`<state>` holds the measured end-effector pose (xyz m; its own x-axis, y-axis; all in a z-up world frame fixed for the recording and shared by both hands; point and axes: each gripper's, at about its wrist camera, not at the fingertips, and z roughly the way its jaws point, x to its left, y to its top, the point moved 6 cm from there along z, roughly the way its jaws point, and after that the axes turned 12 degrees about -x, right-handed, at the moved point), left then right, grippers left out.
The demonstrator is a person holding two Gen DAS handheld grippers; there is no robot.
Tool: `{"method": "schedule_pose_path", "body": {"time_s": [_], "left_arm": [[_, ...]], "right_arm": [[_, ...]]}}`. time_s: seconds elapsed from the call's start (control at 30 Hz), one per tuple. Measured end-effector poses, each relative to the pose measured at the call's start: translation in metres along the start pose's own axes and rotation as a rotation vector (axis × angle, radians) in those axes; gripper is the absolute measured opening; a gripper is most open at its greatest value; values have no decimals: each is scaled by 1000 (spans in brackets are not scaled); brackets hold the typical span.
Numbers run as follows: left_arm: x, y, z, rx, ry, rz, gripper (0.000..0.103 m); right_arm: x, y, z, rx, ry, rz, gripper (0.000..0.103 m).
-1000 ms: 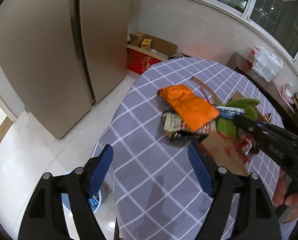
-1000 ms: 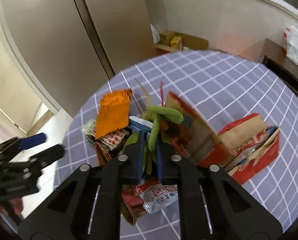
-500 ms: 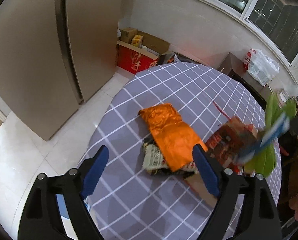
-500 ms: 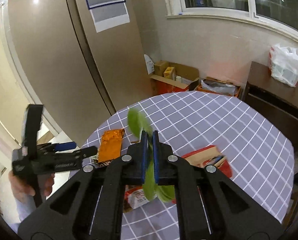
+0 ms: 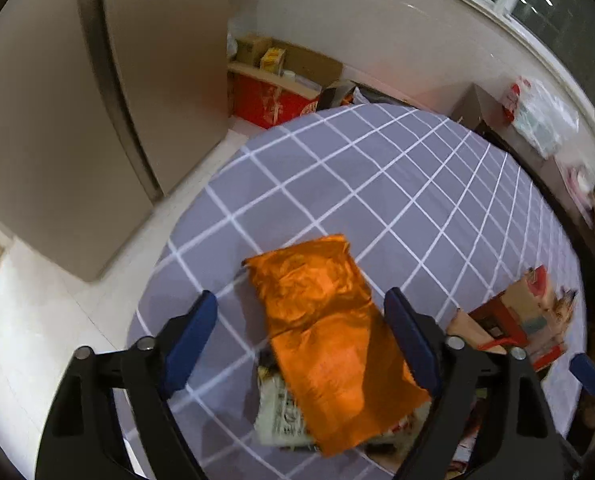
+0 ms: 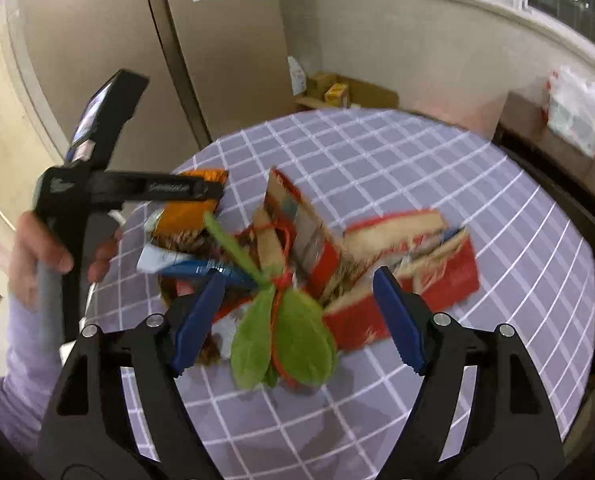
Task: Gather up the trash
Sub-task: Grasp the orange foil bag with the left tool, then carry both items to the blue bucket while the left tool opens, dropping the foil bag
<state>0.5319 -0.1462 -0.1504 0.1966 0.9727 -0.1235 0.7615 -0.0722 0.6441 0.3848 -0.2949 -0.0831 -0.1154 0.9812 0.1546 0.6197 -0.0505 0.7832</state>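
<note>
Left gripper [image 5: 301, 328]: jaws closing, blue pads either side of the orange wrapper [image 5: 325, 340] but not pressing it. The wrapper lies flat on the checked tablecloth [image 5: 397, 184], its near end resting over a crumpled printed wrapper [image 5: 281, 412].

Right gripper [image 6: 293, 316]: jaws opening, standing wide. A bunch of green leaves [image 6: 289, 340] tied with red string sits between the pads, blurred, touching neither as far as can be seen.

Just behind the leaves, a heap: torn red cardboard box [image 6: 409, 264], blue-and-white packet [image 6: 185, 264], more wrappers.

Left side of the right wrist view: a hand [image 6: 37, 256] in a pale sleeve grips the other gripper's handle above the orange wrapper.

Beyond the table: brown cabinet doors [image 5: 57, 120], boxes against the wall.
</note>
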Motion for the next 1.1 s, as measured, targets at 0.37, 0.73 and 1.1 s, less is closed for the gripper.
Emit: {"method": "schedule_pose_path", "body": {"time_s": [0.37, 0.73, 1.1], "left_arm": [[21, -2, -40, -54, 6, 10, 52], [53, -24, -94, -104, 38, -20, 52], [104, -53, -145, -149, 90, -69, 52]], "right_arm": [[-1, -20, 24, 85, -20, 42, 21], [9, -3, -3, 15, -16, 74, 17], [66, 13, -6, -19, 47, 23, 17]]}}
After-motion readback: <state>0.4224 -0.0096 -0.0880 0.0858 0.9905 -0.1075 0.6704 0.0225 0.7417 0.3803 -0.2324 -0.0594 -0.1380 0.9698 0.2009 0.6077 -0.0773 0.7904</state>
